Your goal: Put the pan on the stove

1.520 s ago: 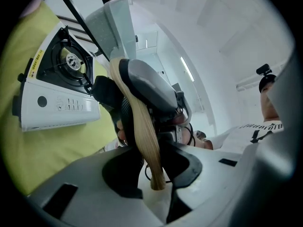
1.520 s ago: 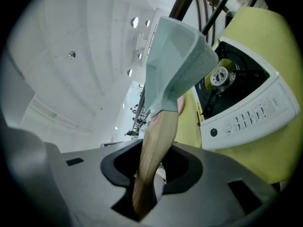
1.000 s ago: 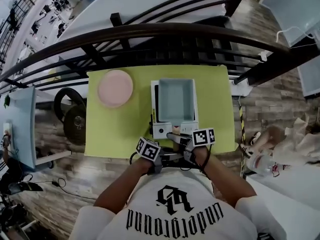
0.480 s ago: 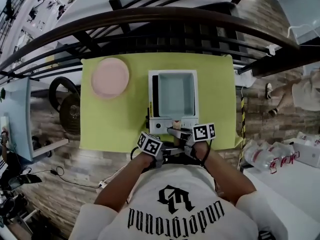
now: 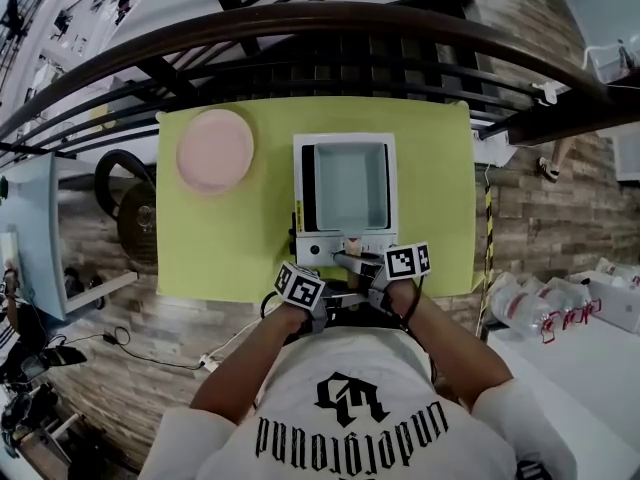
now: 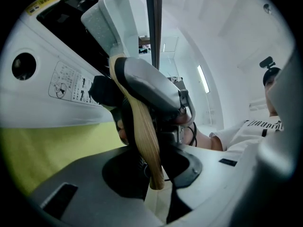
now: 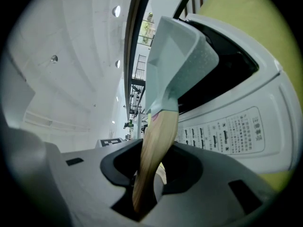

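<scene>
A pale blue square pan [image 5: 350, 183] with a wooden handle [image 5: 350, 245] sits over the white stove [image 5: 322, 251] in the middle of the yellow-green table [image 5: 230, 248]. I cannot tell whether it rests on the glass. My left gripper [image 5: 338, 290] and right gripper [image 5: 358, 266] are both shut on the handle at the table's near edge. In the left gripper view the handle [image 6: 142, 131] runs from my jaws [image 6: 154, 174] up to the pan [image 6: 111, 18], past the stove's panel [image 6: 57, 79]. In the right gripper view, handle [image 7: 154, 145], pan [image 7: 177, 60] and stove [image 7: 232, 131] rise from my jaws [image 7: 144, 193].
A pink plate [image 5: 215, 150] lies on the table at the back left. A dark curved railing [image 5: 320, 28] runs behind the table. Black weight plates [image 5: 135, 218] lie on the wooden floor to the left, and packed bottles [image 5: 540, 308] to the right.
Both grippers have sunk a little with the pan, which now sits lower over the stove. The head view has shifted, so the table shows higher in the picture.
</scene>
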### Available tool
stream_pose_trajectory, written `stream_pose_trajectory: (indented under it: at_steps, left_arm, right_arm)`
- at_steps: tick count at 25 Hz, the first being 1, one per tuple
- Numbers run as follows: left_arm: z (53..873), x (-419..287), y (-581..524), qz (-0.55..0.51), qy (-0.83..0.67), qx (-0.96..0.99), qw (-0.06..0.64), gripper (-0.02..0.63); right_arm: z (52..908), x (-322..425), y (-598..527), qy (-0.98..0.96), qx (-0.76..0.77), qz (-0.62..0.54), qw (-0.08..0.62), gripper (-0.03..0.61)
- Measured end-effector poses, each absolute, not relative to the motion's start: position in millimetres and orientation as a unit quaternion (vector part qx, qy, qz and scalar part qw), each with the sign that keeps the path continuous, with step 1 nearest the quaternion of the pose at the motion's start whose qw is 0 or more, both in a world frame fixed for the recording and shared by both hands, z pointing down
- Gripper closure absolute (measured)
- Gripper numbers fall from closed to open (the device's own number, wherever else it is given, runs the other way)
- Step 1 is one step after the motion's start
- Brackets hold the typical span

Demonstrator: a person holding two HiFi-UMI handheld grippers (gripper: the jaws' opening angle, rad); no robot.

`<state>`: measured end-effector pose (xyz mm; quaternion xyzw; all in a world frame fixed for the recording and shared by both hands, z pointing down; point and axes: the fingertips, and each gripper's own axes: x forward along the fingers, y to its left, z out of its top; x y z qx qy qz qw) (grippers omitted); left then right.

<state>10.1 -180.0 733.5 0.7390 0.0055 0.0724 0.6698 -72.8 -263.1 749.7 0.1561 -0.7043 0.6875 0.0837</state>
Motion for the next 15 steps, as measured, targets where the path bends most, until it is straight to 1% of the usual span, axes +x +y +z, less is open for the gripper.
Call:
stream_pose_trajectory:
  at_steps: [12, 15]
  left_arm:
    - [748.8, 11.6, -181.1, 0.093, 0.003, 0.746, 0.659, 0.5]
    - [748.9, 14.6, -177.9, 0.1, 0.002, 0.742, 0.663, 0.495]
  right_arm:
    - [755.3, -71.9, -263.5, -0.704, 0.146, 0.69, 0.082, 0.451]
    - [753.1, -68.1, -261.9, -0.702, 0.149, 0.692, 0.078, 0.435]
